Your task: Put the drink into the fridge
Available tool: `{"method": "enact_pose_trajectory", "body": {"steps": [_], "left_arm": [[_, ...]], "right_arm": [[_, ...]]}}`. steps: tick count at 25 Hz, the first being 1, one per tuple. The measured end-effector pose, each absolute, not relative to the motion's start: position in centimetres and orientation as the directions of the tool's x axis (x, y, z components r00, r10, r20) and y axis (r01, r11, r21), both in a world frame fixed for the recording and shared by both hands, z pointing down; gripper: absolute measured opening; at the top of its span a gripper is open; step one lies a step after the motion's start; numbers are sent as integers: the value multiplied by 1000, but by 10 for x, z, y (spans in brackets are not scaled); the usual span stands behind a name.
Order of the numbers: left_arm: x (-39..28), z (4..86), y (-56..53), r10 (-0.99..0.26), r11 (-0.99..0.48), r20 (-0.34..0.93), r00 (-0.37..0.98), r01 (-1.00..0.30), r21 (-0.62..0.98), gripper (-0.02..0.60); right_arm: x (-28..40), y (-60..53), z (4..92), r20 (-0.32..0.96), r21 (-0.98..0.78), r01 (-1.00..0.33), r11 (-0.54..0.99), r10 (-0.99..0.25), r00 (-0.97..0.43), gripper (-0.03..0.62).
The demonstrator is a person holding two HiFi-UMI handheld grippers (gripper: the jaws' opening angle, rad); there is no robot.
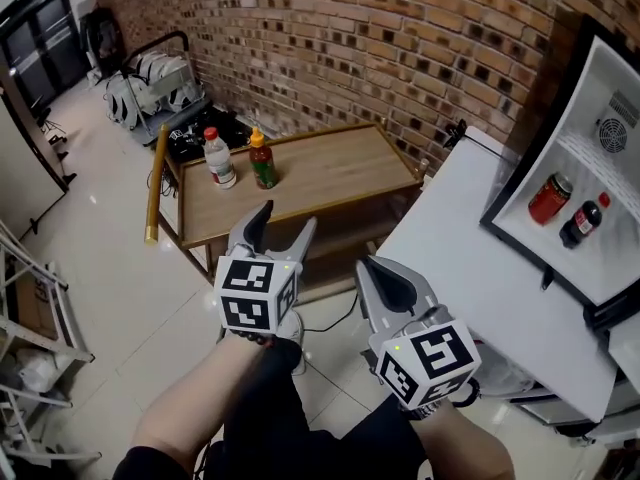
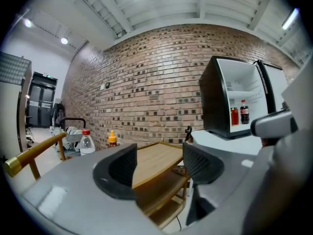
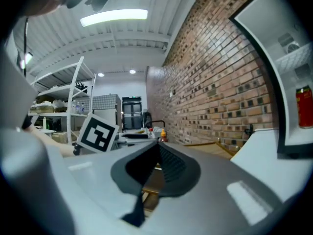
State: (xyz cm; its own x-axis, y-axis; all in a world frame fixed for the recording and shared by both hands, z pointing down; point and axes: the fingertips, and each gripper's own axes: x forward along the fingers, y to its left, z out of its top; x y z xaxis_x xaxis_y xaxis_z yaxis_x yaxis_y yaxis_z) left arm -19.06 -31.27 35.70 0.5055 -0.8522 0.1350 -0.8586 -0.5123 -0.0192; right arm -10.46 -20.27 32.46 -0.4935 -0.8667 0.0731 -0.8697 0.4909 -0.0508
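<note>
Two drinks stand on the wooden table (image 1: 330, 173): a clear bottle with a red cap (image 1: 218, 158) and a green bottle with an orange cap (image 1: 262, 162). Both also show in the left gripper view, the clear bottle (image 2: 86, 142) beside the green bottle (image 2: 112, 139). My left gripper (image 1: 287, 218) hangs open in front of the table, short of the bottles, with nothing between its jaws (image 2: 160, 153). Further right, my right gripper (image 1: 366, 266) is shut and empty (image 3: 157, 151). The small black fridge (image 2: 211, 102) stands open on a white counter (image 1: 470, 258).
Inside the fridge stand a red can (image 1: 550, 198) and a dark cola bottle (image 1: 582, 220). A brass-coloured rail (image 1: 153, 183) lines the table's left end. A wire rack (image 1: 150, 83) stands by the brick wall, and white shelving (image 1: 30, 368) is at the lower left.
</note>
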Motion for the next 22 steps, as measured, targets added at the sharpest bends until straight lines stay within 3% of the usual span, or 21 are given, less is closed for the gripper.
{"method": "enact_pose_trajectory", "body": {"steps": [8,22], "left_arm": [[-241,375,-364,-884,-439,171,435,-898,13,296],[-257,411,-433,-879,-410,263,397,-912,5,298]], "right_arm": [[-136,-242,333,107,-52,-845,532,-838,-534,0],[-143,-289,347,136,-67,-842,535,-831,-539,0]]}}
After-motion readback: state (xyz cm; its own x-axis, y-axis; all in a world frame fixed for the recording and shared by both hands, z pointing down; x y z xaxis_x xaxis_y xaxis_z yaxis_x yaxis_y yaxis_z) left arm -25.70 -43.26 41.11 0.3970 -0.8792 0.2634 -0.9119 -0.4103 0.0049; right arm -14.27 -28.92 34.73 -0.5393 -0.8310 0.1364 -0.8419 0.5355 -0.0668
